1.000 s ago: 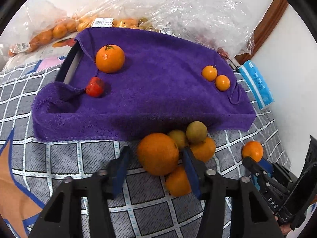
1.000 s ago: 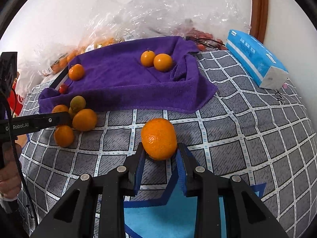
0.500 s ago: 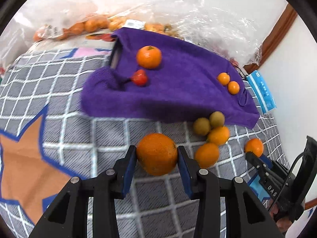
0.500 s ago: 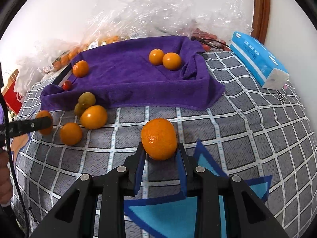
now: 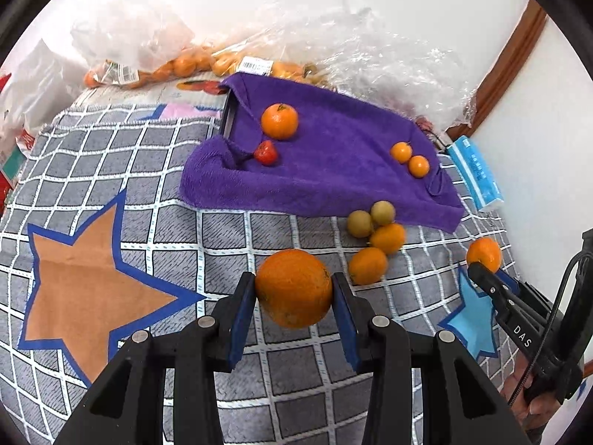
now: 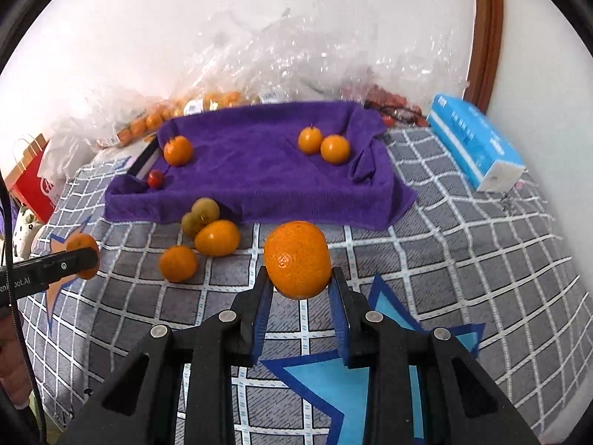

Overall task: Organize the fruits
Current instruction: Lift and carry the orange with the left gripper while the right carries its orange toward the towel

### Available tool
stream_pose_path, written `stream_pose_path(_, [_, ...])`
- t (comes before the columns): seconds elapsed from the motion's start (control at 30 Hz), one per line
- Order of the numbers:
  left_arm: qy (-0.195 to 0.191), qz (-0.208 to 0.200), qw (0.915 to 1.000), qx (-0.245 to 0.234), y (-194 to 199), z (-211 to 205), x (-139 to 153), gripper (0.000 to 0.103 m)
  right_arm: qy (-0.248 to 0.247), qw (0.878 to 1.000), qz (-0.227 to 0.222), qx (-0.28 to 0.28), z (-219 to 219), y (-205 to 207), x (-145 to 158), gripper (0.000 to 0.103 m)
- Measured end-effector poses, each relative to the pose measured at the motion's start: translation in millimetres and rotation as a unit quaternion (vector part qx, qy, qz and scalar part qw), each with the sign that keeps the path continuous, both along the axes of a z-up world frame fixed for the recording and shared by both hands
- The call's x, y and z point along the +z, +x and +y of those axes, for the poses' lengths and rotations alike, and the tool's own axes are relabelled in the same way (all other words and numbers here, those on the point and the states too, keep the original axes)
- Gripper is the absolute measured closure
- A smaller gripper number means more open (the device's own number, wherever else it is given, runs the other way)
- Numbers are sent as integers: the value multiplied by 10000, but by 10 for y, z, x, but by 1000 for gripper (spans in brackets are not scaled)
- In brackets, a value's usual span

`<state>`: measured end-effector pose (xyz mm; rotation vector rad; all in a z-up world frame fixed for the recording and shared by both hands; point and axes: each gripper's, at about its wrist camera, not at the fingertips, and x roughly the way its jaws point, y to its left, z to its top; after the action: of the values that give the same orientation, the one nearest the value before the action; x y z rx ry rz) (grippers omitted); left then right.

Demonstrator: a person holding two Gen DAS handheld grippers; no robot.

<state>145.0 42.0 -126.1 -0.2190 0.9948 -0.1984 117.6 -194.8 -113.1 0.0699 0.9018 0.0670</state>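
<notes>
- Left claw [image 5: 294, 289]: clenched on a large orange [image 5: 294, 288], which is pinched between the two blue pads at its widest part and held clear of the checked cloth [image 5: 155, 222] beneath.
- Right claw [image 6: 299, 278]: clenched on a second orange [image 6: 298, 259], gripped low on its body, so that most of the fruit stands above the pads.
- Just beyond both claws, four loose fruits are seen on the checked cloth: two orange ones [image 6: 217, 238] and two greenish-brown ones [image 6: 205, 210], touching or nearly touching, right at the near edge of the purple towel [image 6: 259, 178].
- The purple towel is draped over what appears to be a tray; a dark rim shows at its left corner. On the towel are noted one orange [image 5: 279, 120] with a small red fruit [image 5: 265, 152] near it on the left, and two small oranges [image 5: 409, 159] together on the right.
- Behind, bags of fruit in clear plastic [image 5: 333, 55] lie against the wall; a blue tissue pack [image 6: 476, 146] lies to the right.
- Step in hand (judged): transport; both oranges are lifted and not yet placed.
- Next move (judged): each orange is to be carried over the towel's raised near edge and set beside like fruit, probably by the single orange at the left. A low release is called for, since round fruit may roll on the sloping towel; the right grip, being low, could let its orange slip.
</notes>
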Motion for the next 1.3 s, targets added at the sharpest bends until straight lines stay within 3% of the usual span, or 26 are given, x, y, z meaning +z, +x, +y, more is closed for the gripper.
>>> stream_pose_path(0.83, [83,-652,9978,-102,-70,-105,733,64,77,9990,-444,32,-5,58,598,73])
stream_pose_path(1.3, [99,-858,9963,4,-34,-49,954,64,92,9981,-603,47,-5,114,762,73])
